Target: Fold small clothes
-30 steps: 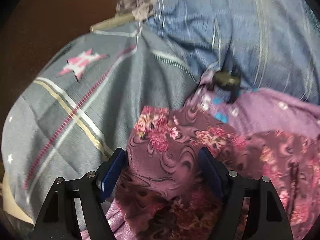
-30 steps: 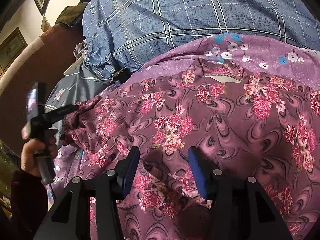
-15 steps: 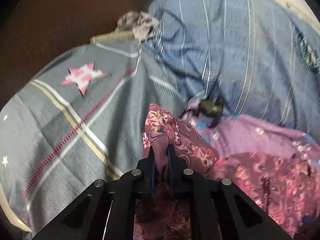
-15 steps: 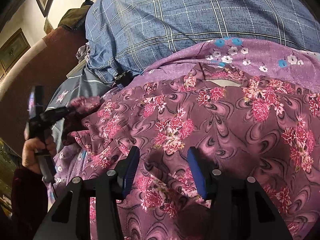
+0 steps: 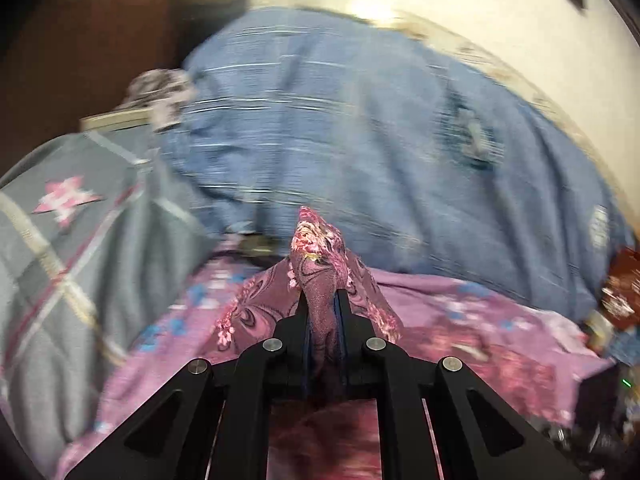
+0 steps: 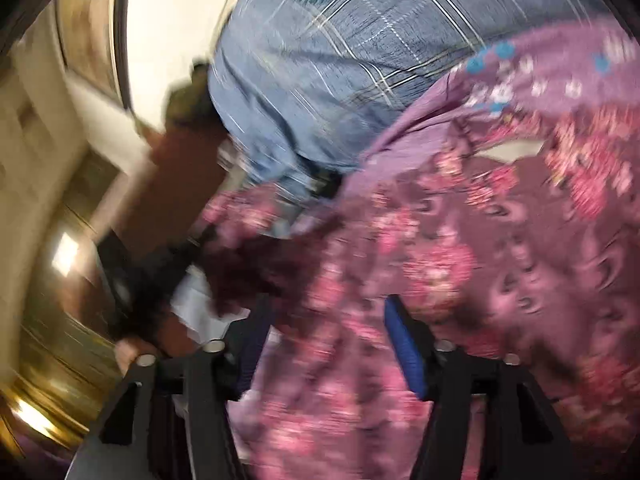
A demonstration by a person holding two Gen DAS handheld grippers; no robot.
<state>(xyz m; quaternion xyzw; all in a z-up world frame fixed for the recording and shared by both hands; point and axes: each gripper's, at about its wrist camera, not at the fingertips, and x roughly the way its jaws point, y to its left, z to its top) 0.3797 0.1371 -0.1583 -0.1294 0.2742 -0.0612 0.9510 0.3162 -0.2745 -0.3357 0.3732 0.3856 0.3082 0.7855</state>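
Now the garment (image 5: 320,264), a maroon cloth printed with pink flowers and dark swirls, is pinched at one edge by the left tongs (image 5: 323,312); the jaws are pressed tight on the fabric, and a peak of cloth stands up past the fingertips. From that peak the garment slopes down and spreads to both sides over the lilac sheet (image 5: 460,308), which carries small blue and white flowers. In the right wrist view the same garment (image 6: 460,264) lies broad and rumpled, filling the lower right, with a pale opening near its far edge. The right tongs (image 6: 328,332) stand wide, their jaws having just been opening, with a fold of the garment lying between the blue pads (image 6: 404,344) but not pressed by them.

Beyond the garment's far edge a blue checked blanket (image 5: 360,128) bulges up high and close, so little free room shows on that side. Left of the garment lies a grey blanket (image 5: 80,240) with stripes and a pink star, flatter and lower. A small dark object sits where the garment's far edge meets the blue blanket; what it is I cannot tell. Behind the blue blanket a cream wall (image 5: 460,12) shows, and left of it a brown headboard (image 5: 80,60). Both views are blurred, the right one heavily.
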